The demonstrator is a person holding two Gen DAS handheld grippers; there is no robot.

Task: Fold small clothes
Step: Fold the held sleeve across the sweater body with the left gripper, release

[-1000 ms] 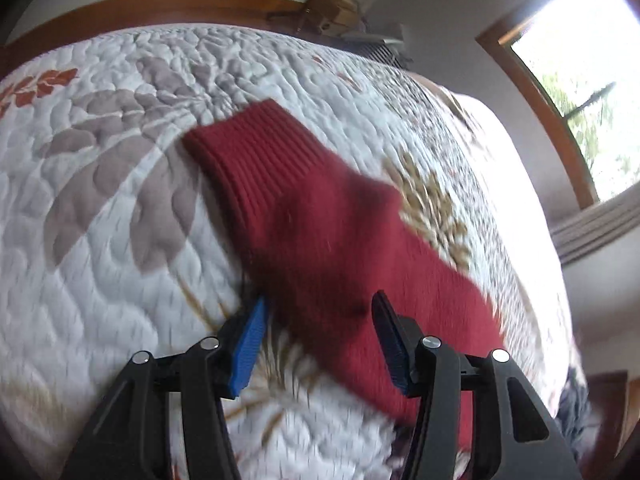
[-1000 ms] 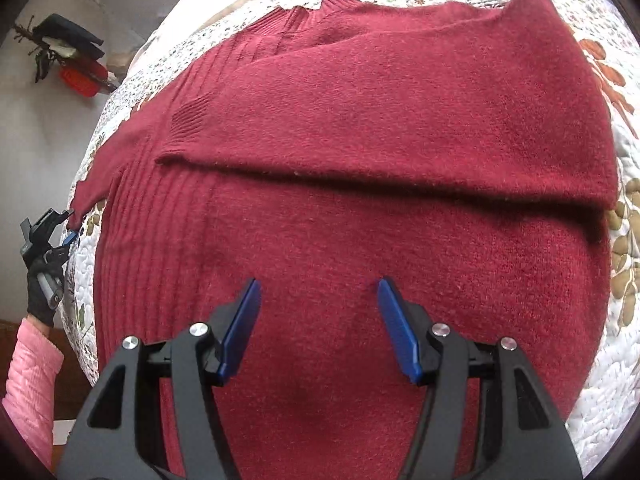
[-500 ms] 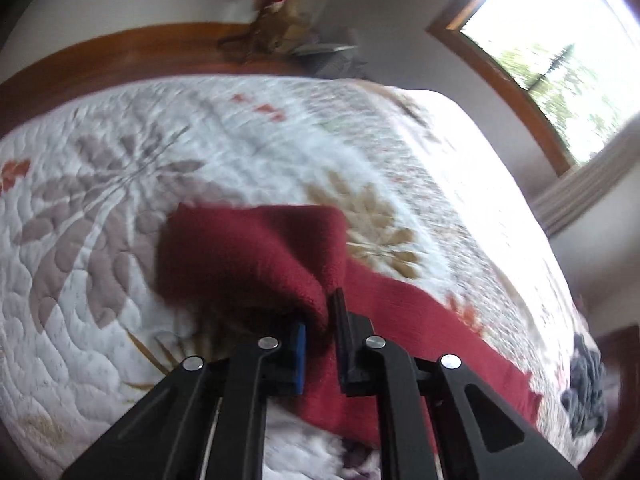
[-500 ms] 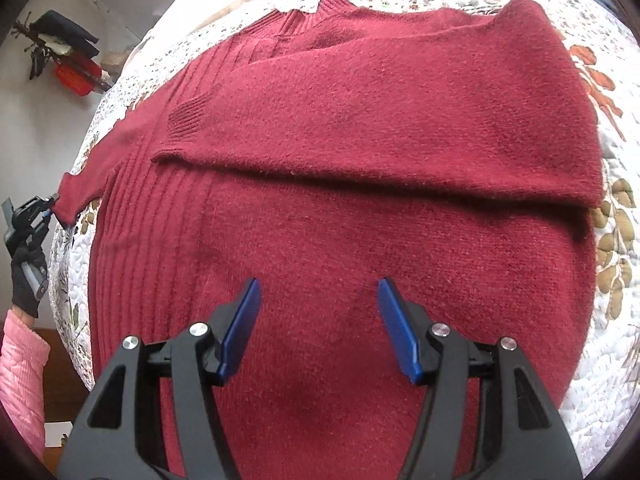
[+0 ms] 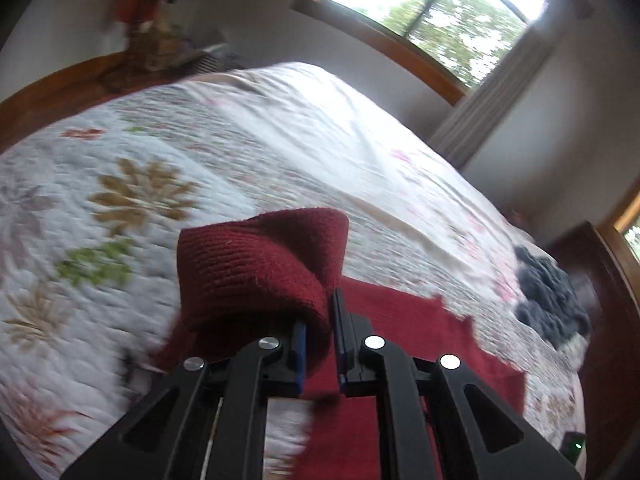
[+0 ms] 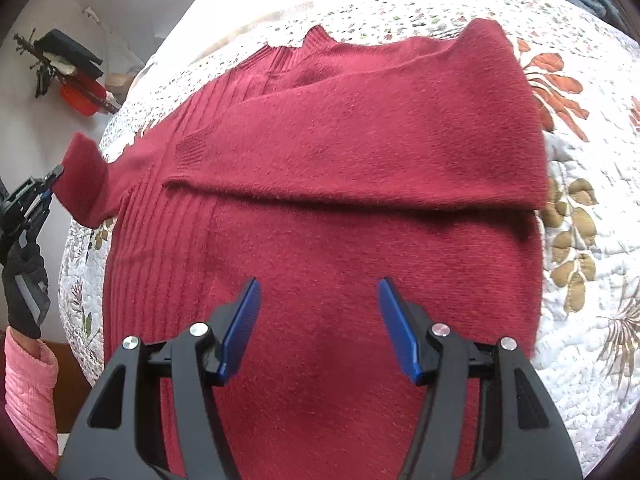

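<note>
While my left hand-held gripper pinches the red sweater's sleeve cuff above the quilted bed, my right hand-held gripper spread wide over the sweater's body, sweater flat on the quilt.

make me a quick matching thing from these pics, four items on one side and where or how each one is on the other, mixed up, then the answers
Items
1. left gripper
2. right gripper
3. sweater sleeve cuff
4. grey garment

States
a. open, above the sweater body
b. bunched on the quilt, beyond the sweater
c. shut on knit fabric
d. lifted off the quilt

Pairs: 1-c, 2-a, 3-d, 4-b
</note>
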